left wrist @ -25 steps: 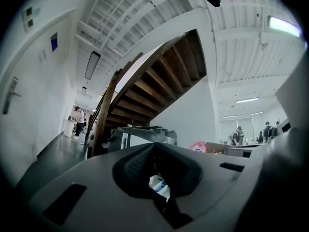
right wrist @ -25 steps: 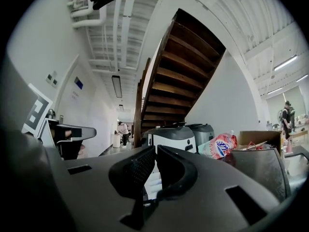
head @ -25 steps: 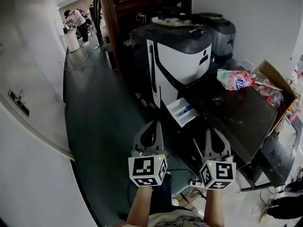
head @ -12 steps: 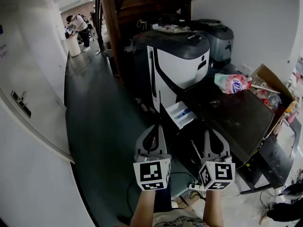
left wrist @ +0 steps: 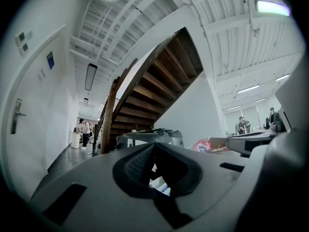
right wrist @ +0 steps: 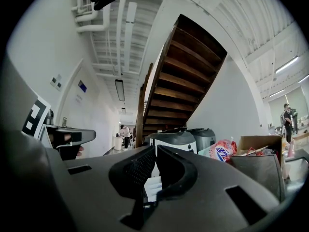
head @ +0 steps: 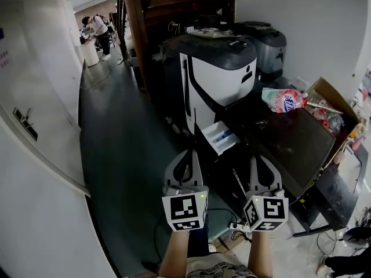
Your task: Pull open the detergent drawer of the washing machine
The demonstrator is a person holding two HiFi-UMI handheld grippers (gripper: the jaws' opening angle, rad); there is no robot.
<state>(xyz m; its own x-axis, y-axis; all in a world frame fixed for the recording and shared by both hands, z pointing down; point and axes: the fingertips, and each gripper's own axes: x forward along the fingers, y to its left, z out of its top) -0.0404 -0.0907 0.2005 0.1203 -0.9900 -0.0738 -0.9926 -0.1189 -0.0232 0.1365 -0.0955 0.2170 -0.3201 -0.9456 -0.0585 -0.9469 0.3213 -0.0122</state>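
drawer loc: drawer (head: 219, 136) sticks out of the washing machine (head: 217, 77) at the bottom edge of its white front, ahead of and between my two grippers, apart from both.
drawer state: stands out of the machine already, so I judge the pull done or nearly.
handling: prob light, stiff plastic tray on a slide. Smooth, maybe slippery if there's soap on it. Should run straight out but may stick or hit a stop, and a hard yank could pop it off its rail.
grip spot: I'd take the front lip, one pad over and one under the edge, and pull straight toward me, not sideways.
left fingers: my left gripper (head: 186, 154) is closed tight, pads meet, nothing between. It points level at the machine.
right fingers: my right gripper (head: 260, 160) has pads all but touching, only a hairline slit, nothing held.
drawer contents: white compartments w/ a blue insert (head: 225, 136). Powder or liquid inside, can't tell.
box: cardboard box (head: 331, 92) at right, flaps open, holds mixed clutter, some red, too small to name.
bag: pink-white bag (head: 284, 99) lies on its side on the dark table (head: 290, 149), just beside the box.
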